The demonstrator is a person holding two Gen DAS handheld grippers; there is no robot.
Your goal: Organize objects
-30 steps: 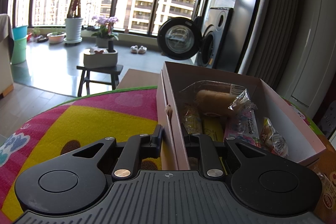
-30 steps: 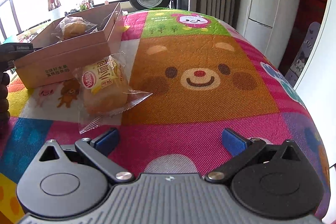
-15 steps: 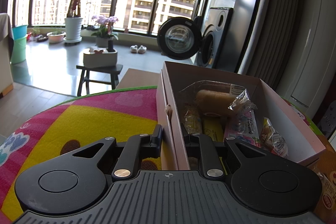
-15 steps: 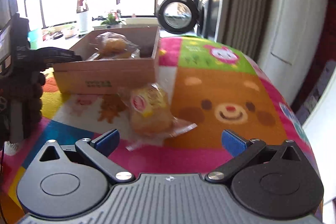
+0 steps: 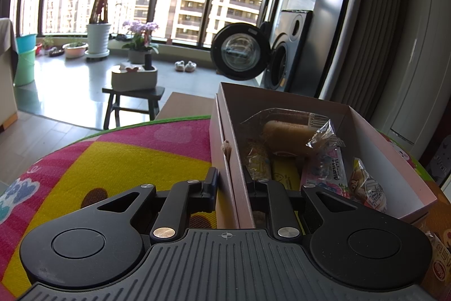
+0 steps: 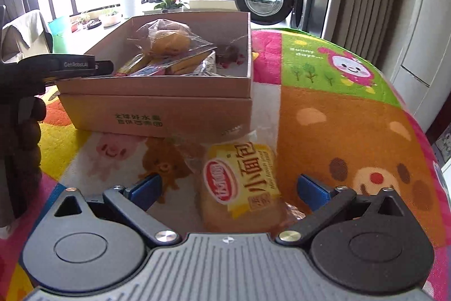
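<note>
A brown cardboard box point(image 6: 157, 109) sits on the table, holding several wrapped snacks. In the left wrist view my left gripper point(image 5: 229, 182) is shut on the near wall of the cardboard box point(image 5: 225, 160), one finger inside and one outside. A wrapped bread roll point(image 5: 290, 134) lies on top inside. In the right wrist view a yellow-labelled packaged bun point(image 6: 242, 185) lies on the cloth just in front of the box. My right gripper point(image 6: 229, 186) stands open around it, blue fingertips point(image 6: 146, 188) on either side without touching. The left gripper point(image 6: 76, 66) shows at the box's left wall.
A colourful cartoon tablecloth point(image 6: 352, 114) covers the round table, which drops off at the right edge. A hand point(image 6: 25, 137) holds the left gripper's grip at far left. Beyond stand a washing machine point(image 5: 245, 52), a stool point(image 5: 132, 98) and plants by the window.
The right gripper swung left and moved forward, so the packaged bun now lies between its open fingers. The left gripper kept its hold on the box wall.
</note>
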